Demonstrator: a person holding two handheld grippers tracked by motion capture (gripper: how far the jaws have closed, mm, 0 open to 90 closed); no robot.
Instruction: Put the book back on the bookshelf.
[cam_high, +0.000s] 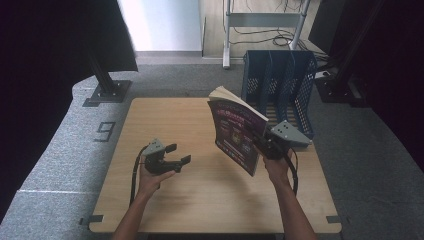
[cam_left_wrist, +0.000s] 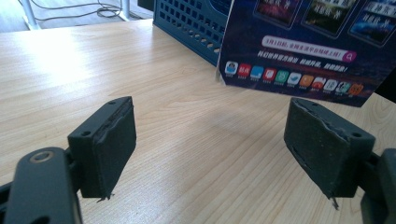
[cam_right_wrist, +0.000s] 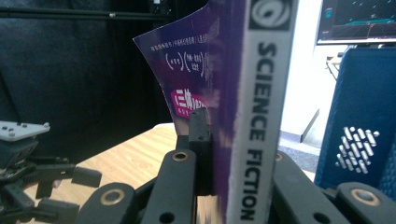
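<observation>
Your right claw (cam_high: 263, 141) is clamped on the magazine (cam_high: 236, 134), just before the blue rack (cam_high: 280, 85); your left claw (cam_high: 177, 154) stands apart, holding nothing.

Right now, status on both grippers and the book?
Right gripper shut on magazine, held upright above table. Left gripper open, idle. Blue file rack just behind.

Bare forearms; black grippers with padded fingers (cam_left_wrist: 109, 149), brass-ringed pivots, grey three-cornered plates and black cables.
</observation>
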